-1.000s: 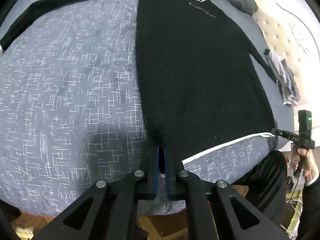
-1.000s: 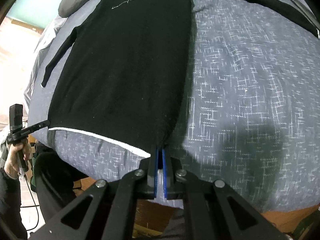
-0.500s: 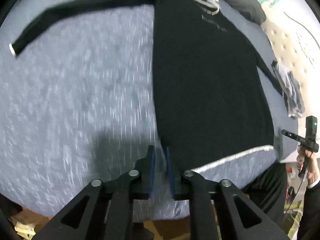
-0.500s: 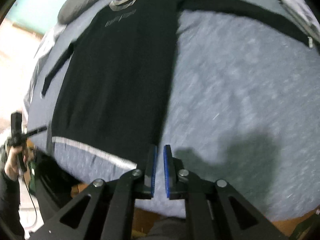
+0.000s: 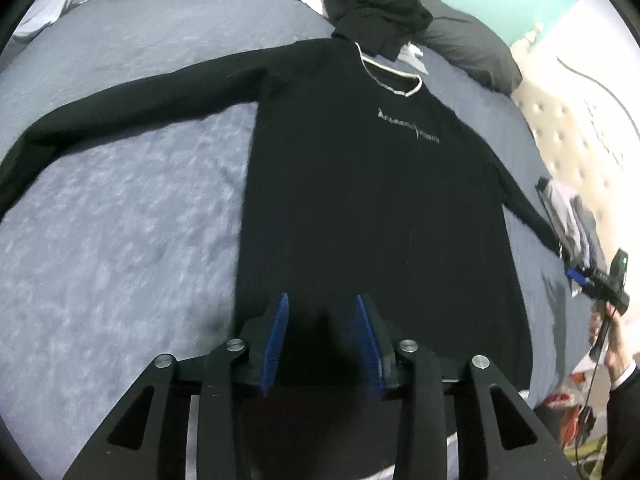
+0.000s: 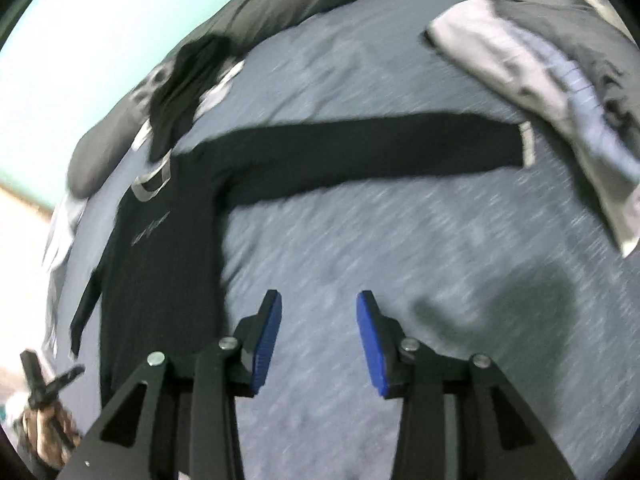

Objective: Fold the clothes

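Black long-sleeve sweater [image 5: 372,216] laid flat, front up, on grey-blue bed [image 5: 120,240]; collar toward pillows, hem toward the near edge. Spread flat like that presumably so sleeves and sides can be folded inward next.

Left hand-held gripper [image 5: 322,340]: jaws opening, partly apart, nothing pinched; hovering over lower body of sweater, fabric visible in the gap but pads not pressing it. Right hand-held gripper [image 6: 318,340]: jaws opening too, partly apart, empty, over bare bedding just beside sweater's side edge.

Left wrist view only: whole torso, chest print, white-trimmed collar, dark bundle of clothes [image 5: 380,12] at the neck, padded headboard [image 5: 580,120] off to the side, other gripper held in a hand [image 5: 616,344].

Right wrist view only: one sleeve stretched straight out with white cuff [image 6: 528,146], ending near a heap of grey garments [image 6: 560,60]. Heavy motion blur there; fine detail unreadable.

Likely next grab: that outstretched sleeve.
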{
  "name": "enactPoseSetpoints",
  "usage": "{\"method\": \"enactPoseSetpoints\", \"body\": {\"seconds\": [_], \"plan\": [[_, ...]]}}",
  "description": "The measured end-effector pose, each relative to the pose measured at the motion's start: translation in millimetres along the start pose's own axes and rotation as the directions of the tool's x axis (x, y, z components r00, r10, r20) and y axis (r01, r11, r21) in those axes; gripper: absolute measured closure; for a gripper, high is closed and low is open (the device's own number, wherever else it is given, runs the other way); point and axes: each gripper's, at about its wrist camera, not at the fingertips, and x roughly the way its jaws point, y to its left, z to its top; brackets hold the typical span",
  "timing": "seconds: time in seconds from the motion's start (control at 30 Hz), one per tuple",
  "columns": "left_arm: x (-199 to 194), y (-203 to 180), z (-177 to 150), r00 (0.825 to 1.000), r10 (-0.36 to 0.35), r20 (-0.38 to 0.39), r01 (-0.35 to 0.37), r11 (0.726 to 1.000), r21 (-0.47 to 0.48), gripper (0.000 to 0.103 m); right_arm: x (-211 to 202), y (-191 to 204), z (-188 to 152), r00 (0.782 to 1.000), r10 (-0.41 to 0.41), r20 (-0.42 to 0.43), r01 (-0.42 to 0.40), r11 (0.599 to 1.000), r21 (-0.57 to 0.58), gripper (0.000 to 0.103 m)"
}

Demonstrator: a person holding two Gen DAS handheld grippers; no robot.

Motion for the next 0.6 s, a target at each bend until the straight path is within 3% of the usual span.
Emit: {"method": "enactPoseSetpoints", "body": {"seconds": [0.13,0.27,0.53,0.6], "plan": [[27.3,-8.1,15.6,0.999,-0.029,0.028,0.030,0.999,-0.032,0.064,10.1,-35.6,25.6,0.998,-0.048,0.051,0.044,0.996,0.079,0.063],[50.0,-17.4,25.1,0.997,-0.053,0.063,0.056,0.997,-0.051,0.063,21.6,-66.0,45.0,0.991,-0.093,0.097,0.077,0.985,0.152,0.048],[79.8,-29.3,24.9,0.990,-0.076,0.120,0.084,0.994,-0.064,0.062,49.2,-97.8,68.1,0.979,-0.163,0.123,0.132,0.964,0.233,0.047],[85.6,-30.0,21.5,0.990,-0.069,0.123,0.078,0.995,-0.069,0.056,54.5,-101.7,73.1,0.972,-0.195,0.134,0.158,0.957,0.243,0.047]]}}
